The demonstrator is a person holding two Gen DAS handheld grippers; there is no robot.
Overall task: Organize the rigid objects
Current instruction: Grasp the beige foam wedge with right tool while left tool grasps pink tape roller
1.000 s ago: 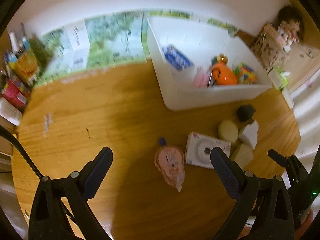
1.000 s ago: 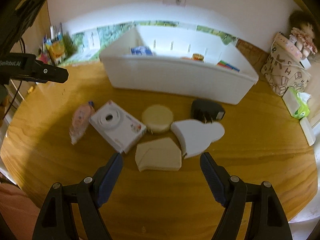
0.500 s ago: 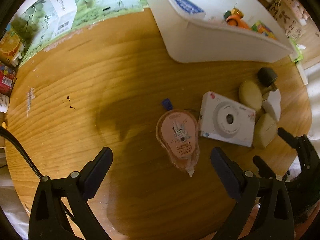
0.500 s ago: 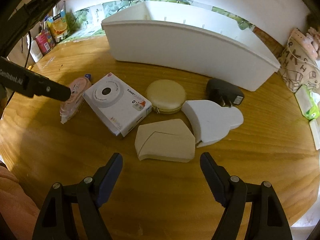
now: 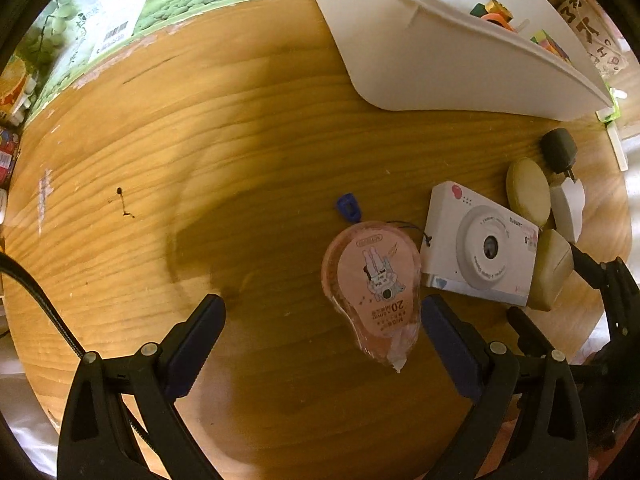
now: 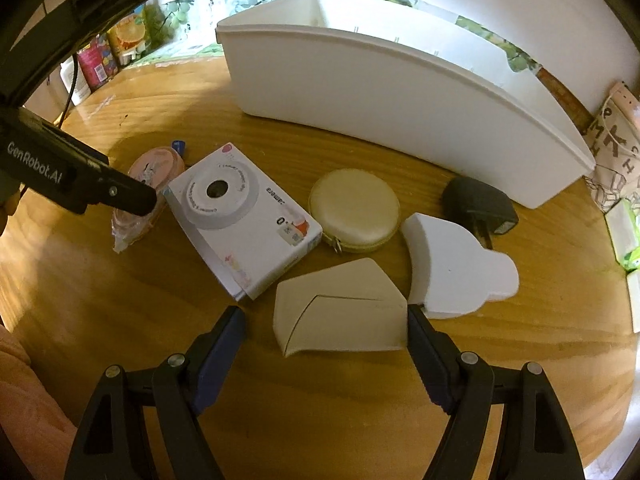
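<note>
A pink correction-tape dispenser (image 5: 376,284) in clear wrap lies on the wooden table, close to the right finger of my open, empty left gripper (image 5: 320,320). It also shows in the right wrist view (image 6: 148,196), partly behind the left gripper's finger. A white camera box (image 6: 244,216) lies beside it. My right gripper (image 6: 324,320) is open, low over a beige wedge-shaped case (image 6: 340,312) that lies between its fingertips. A round beige pouch (image 6: 354,208), a white foam block (image 6: 452,268) and a black plug adapter (image 6: 476,204) lie beyond.
A long white bin (image 6: 392,92) stands behind the objects; in the left wrist view (image 5: 420,48) it holds several colourful items. Green printed boxes (image 5: 120,8) and snack packs (image 6: 116,44) line the table's far left. A patterned bag (image 6: 616,148) sits at the right.
Both grippers have come down and forward toward the table. The tape dispenser now lies near the left gripper's right finger, and the beige case lies between the right gripper's fingertips.
</note>
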